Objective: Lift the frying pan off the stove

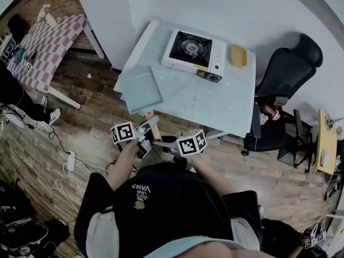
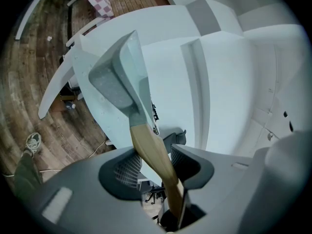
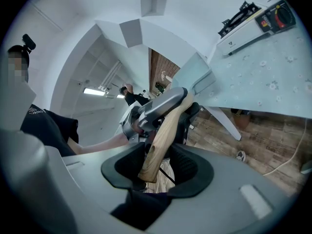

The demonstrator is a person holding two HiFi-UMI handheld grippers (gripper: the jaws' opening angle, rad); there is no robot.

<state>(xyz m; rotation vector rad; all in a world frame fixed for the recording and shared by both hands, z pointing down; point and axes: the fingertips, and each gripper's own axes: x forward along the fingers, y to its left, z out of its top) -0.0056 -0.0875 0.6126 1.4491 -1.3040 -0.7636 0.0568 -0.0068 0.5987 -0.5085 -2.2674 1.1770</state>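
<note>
The pale blue square frying pan is off the white gas stove and sits over the table's front left corner; I cannot tell whether it rests there. Its wooden handle points toward me. My left gripper is shut on the handle, with the pan straight ahead of it. My right gripper comes in from the right. The handle's end lies between its jaws with a gap on one side. The left gripper shows just beyond it.
A yellow tray lies right of the stove. A black office chair stands at the table's right side. A checkered table is at far left, with cables on the wooden floor. The stove's burner is bare.
</note>
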